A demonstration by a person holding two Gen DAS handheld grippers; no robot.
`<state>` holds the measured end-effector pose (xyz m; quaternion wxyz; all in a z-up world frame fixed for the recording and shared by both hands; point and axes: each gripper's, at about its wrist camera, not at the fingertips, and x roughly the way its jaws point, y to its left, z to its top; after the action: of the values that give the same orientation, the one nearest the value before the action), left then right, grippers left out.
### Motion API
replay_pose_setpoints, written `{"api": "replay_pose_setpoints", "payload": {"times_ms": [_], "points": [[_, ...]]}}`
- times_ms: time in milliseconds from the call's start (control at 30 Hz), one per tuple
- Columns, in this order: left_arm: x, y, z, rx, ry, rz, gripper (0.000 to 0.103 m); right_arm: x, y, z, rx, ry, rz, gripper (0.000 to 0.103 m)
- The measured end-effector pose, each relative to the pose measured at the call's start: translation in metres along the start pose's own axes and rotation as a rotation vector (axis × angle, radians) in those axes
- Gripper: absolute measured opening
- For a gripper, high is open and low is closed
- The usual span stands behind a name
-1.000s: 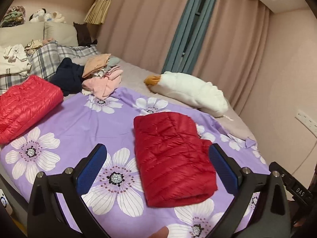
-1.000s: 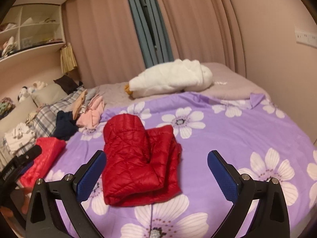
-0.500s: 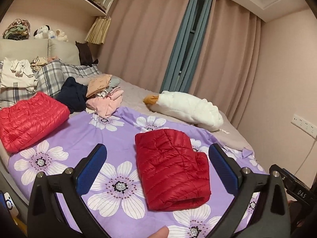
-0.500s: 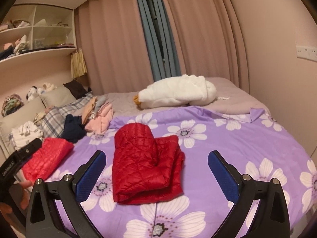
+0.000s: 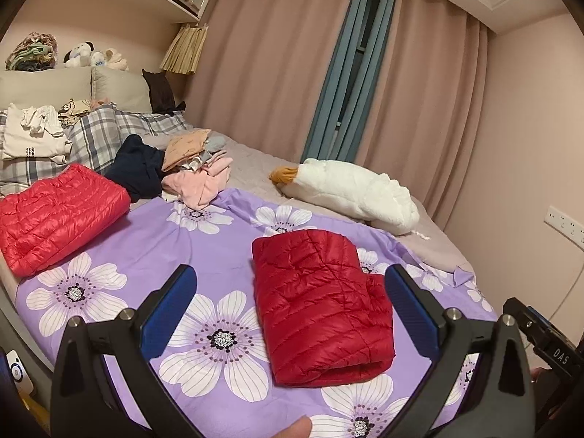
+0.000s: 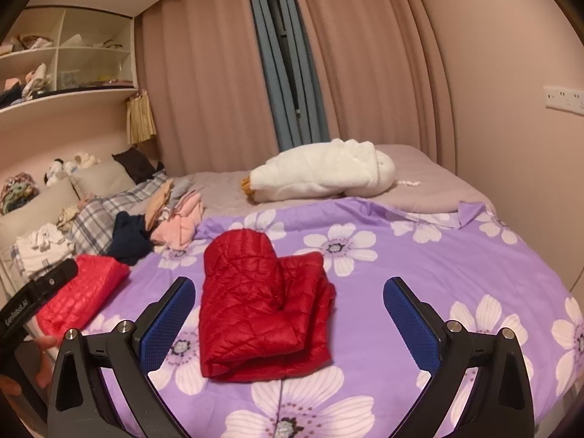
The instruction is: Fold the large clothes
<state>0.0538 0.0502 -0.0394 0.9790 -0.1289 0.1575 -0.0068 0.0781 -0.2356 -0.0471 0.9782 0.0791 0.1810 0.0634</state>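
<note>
A dark red quilted down jacket [image 5: 321,306] lies folded in a compact bundle on the purple flowered bedspread [image 5: 146,241]; it also shows in the right wrist view [image 6: 255,310]. My left gripper [image 5: 290,310] is open and empty, held back above the near edge of the bed, apart from the jacket. My right gripper [image 6: 288,317] is open and empty too, at a like distance. A second, brighter red folded jacket [image 5: 54,211] lies at the left edge of the bed, and shows in the right wrist view [image 6: 84,292].
A heap of pink, tan and navy clothes [image 5: 175,171] lies beyond the spread near plaid pillows [image 5: 95,135]. A white plush goose [image 5: 350,193] lies at the far side. Curtains [image 5: 277,73] and a wall [image 5: 529,146] bound the bed. Shelves [image 6: 65,65] hang at left.
Both grippers have drawn back and risen from the bed, so the folded jacket looks smaller and more of the room shows. The jacket itself has not moved.
</note>
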Motion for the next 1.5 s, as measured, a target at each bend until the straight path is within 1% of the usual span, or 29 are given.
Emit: {"api": "replay_pose_setpoints", "payload": {"times_ms": [100, 200, 600, 833, 1067, 1200, 1333, 1500], "points": [[0.003, -0.001, -0.001, 0.004, 0.013, -0.012, 0.103, 0.002, -0.003, 0.001, 0.007, 0.000, -0.008, 0.102], [0.005, -0.002, -0.001, 0.004, 0.020, -0.005, 0.103, 0.002, -0.005, 0.002, 0.013, -0.002, -0.017, 0.102], [0.005, -0.007, -0.001, -0.009, 0.019, -0.012, 0.103, -0.003, -0.009, 0.002, 0.016, -0.001, -0.035, 0.102], [0.006, -0.012, -0.002, -0.003, 0.021, -0.010, 0.103, -0.004, -0.010, 0.002, 0.007, -0.002, -0.029, 0.102], [-0.001, -0.016, -0.002, 0.019, -0.001, -0.022, 0.103, -0.003, -0.010, 0.002, -0.009, 0.011, -0.034, 0.102], [0.000, -0.019, -0.004, 0.034, -0.009, 0.005, 0.103, -0.003, -0.010, 0.002, -0.013, 0.011, -0.041, 0.102], [0.004, -0.019, -0.005, 0.033, 0.007, 0.004, 0.103, -0.001, -0.008, 0.001, -0.019, 0.013, -0.055, 0.102], [0.004, -0.022, -0.005, 0.044, 0.002, 0.026, 0.103, 0.001, -0.007, -0.001, -0.026, 0.023, -0.061, 0.102]]}}
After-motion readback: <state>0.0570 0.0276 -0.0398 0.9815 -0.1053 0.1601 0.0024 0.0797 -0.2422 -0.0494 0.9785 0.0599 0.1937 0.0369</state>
